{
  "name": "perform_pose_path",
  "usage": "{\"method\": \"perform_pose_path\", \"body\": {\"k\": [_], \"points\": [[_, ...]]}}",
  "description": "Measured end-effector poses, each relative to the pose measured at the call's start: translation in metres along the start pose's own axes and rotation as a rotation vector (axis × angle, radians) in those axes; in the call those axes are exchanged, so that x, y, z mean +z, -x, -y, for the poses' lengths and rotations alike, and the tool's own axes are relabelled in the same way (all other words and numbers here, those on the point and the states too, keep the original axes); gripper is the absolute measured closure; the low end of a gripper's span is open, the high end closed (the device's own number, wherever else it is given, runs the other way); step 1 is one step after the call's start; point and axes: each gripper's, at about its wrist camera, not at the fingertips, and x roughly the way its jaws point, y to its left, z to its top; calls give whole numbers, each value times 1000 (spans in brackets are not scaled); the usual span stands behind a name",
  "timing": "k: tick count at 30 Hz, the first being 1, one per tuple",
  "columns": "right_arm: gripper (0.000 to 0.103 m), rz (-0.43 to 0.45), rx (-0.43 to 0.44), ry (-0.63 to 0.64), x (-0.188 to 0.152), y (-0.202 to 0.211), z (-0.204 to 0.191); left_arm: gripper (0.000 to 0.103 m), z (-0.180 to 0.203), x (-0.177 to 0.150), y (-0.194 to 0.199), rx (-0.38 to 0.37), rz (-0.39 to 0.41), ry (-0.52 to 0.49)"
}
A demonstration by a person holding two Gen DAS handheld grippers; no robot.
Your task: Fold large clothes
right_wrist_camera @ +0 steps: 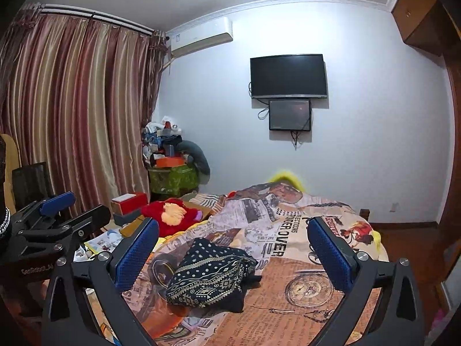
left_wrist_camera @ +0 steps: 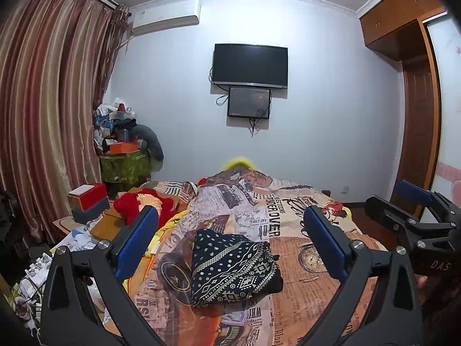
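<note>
The left gripper (left_wrist_camera: 230,225) has its two fingers spread wide, with nothing between the blue pads (left_wrist_camera: 138,239). The pads look bumpy and soft; the arms behind them are black, hard and smooth, with shiny round screws. The right gripper (right_wrist_camera: 233,236) is spread wide too, and it holds nothing.

Going from left to right: a shiny striped curtain (left_wrist_camera: 43,109) hangs in long folds. Next comes a fluffy red toy (right_wrist_camera: 170,213) beside a red box (right_wrist_camera: 129,201). Then the folded dark garment (left_wrist_camera: 230,268) lies on the bed cover (left_wrist_camera: 302,259), in front of both grippers and not touching them. It is soft cloth, dark with pale dots, zigzags and diamonds, folded into a thick, lumpy square. The bed cover is thin and wrinkled, printed like old newspaper, with a round clock.

Something yellow (right_wrist_camera: 283,174) peeks out behind the far end of the bed, too blurry to tell. The near edge of the bed is cut off.
</note>
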Motion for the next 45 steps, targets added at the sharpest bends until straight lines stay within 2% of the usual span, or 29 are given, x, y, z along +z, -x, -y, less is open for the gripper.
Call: {"method": "perform_pose_path", "body": {"k": [26, 45], "points": [[0, -4, 3, -7, 1, 1, 5, 1, 7, -6, -1, -13, 0, -40], [0, -2, 0, -10, 2, 2, 3, 1, 5, -4, -2, -22, 0, -35]]}}
